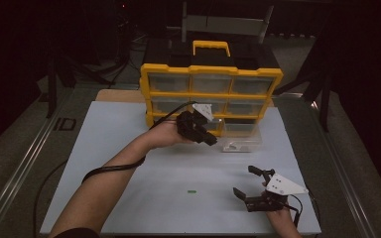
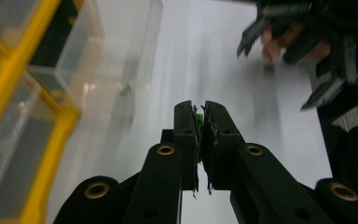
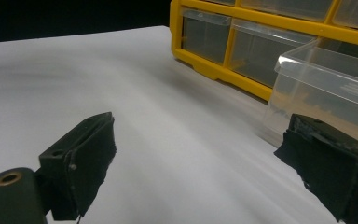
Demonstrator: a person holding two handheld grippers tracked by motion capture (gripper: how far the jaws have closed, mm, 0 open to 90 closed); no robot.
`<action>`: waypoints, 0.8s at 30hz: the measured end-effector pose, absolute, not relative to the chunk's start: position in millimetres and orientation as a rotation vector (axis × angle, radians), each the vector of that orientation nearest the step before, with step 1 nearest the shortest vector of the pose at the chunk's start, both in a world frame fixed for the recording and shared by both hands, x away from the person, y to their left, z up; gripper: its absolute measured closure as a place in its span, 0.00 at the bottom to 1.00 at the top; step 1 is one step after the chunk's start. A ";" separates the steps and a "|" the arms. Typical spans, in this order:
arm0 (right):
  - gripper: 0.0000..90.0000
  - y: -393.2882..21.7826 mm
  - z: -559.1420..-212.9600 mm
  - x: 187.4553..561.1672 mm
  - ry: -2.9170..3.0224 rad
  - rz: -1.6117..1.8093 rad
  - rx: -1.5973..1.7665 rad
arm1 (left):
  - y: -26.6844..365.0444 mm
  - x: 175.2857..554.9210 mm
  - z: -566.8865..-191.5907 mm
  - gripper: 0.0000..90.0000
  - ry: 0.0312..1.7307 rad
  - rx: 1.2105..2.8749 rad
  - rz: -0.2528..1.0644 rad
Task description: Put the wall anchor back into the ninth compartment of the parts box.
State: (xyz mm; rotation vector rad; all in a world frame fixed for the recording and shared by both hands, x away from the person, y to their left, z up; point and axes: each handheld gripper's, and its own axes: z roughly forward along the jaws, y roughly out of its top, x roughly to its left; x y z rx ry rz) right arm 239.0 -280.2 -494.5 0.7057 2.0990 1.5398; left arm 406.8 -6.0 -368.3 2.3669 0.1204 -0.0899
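The left gripper (image 2: 199, 122) pinches one small green piece (image 2: 198, 119) between nearly closed jaws, bare table (image 2: 205, 60) ahead, one clear drawer (image 2: 121, 51) beyond-left. The right gripper (image 3: 196, 154) gapes empty, open table between, organizer (image 3: 261, 28) farther.

Between my left fingers (image 2: 186, 135) sits a small green piece (image 2: 198, 119), mostly pinched out of sight; what it is I cannot tell. My other hand (image 2: 279, 39) is blurred there. The clear drawer (image 3: 326, 84) is cut off by the right edge, its contents too faint to read.
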 end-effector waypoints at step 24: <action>0.10 -281.6 -494.2 238.9 2.098 1.544 0.709 | -58.3 441.9 -334.5 0.95 0.122 2.221 -0.040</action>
